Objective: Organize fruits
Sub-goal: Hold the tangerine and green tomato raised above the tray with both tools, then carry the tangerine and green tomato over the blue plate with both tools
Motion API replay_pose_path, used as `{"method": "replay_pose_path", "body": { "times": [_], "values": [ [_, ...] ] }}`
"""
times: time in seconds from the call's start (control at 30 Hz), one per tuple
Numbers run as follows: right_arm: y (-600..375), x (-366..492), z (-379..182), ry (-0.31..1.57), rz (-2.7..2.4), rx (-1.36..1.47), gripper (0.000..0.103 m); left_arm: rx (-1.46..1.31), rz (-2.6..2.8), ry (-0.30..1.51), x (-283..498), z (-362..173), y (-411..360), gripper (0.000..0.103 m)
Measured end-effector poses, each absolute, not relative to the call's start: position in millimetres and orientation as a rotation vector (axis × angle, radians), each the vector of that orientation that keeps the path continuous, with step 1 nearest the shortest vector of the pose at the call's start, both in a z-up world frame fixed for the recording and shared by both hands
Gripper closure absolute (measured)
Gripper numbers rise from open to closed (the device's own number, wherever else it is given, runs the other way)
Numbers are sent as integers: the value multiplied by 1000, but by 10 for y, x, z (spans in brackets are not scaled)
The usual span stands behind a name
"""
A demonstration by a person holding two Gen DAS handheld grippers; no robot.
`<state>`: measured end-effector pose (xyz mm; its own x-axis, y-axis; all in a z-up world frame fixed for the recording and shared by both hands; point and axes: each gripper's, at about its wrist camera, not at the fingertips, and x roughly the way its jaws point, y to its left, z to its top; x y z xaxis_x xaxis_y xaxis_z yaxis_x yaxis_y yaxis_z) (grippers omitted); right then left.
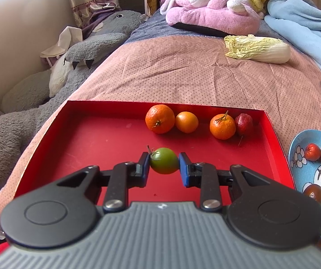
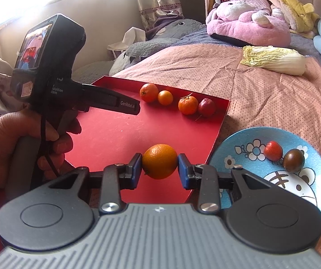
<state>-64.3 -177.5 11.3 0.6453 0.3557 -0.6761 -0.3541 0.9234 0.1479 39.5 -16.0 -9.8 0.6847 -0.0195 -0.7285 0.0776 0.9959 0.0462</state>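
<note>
Left gripper (image 1: 163,163) pinches a green tomato (image 1: 163,161), right gripper (image 2: 159,163) an orange (image 2: 159,161) (round, smooth-skinned): either may squirt out ahead over the red tray (image 1: 93,139).

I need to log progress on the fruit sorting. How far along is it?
Done: three oranges and a red fruit line the red tray's far edge. In hand: the left gripper holds a green fruit, the right gripper an orange, both above the tray. Left: several small fruits on the blue plate.
</note>
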Motion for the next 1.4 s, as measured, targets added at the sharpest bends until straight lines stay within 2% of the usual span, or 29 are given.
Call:
{"method": "replay_pose_path", "body": {
  "times": [1.4],
  "values": [
    [-2125, -702, 135, 757, 331, 46, 63, 116, -72, 806, 378, -138, -246, 72]
  ]
}}
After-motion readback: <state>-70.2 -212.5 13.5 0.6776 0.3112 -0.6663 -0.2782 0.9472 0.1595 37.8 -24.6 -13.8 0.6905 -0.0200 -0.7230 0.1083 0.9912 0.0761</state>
